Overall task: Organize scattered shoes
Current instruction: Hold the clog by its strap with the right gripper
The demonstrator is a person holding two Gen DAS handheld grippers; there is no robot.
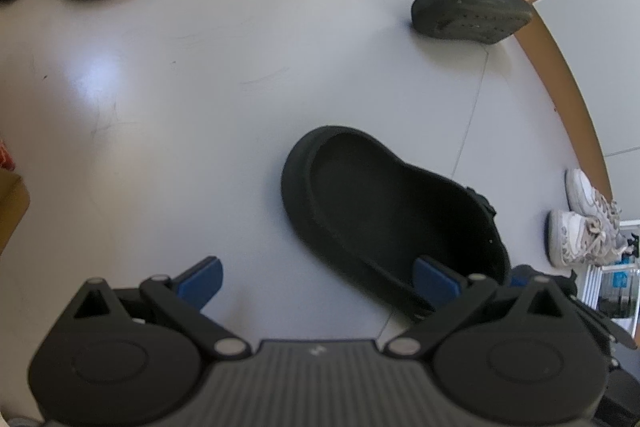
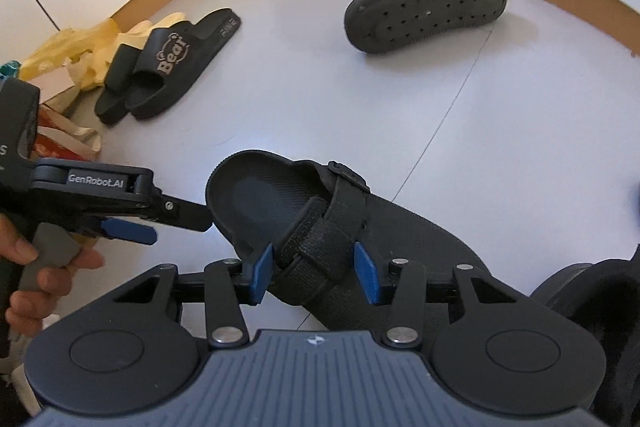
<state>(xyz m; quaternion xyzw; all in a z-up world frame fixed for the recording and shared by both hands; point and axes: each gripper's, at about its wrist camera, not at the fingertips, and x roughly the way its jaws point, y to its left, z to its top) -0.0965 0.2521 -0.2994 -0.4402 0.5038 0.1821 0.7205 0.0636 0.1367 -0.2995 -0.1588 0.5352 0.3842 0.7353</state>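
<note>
The right hand-held gripper has its blue pads set on either side of the strap of a black sandal lying upright on the pale floor, though whether the pads actually press on the strap I cannot tell. The left hand-held gripper stands with its jaws wide apart and holding nothing, just beside the sandal's heel at the near left. The matching sandal lies tipped with its sole showing at the far right, well apart, and a pair of black slides sits together at the far left near the wall.
</note>
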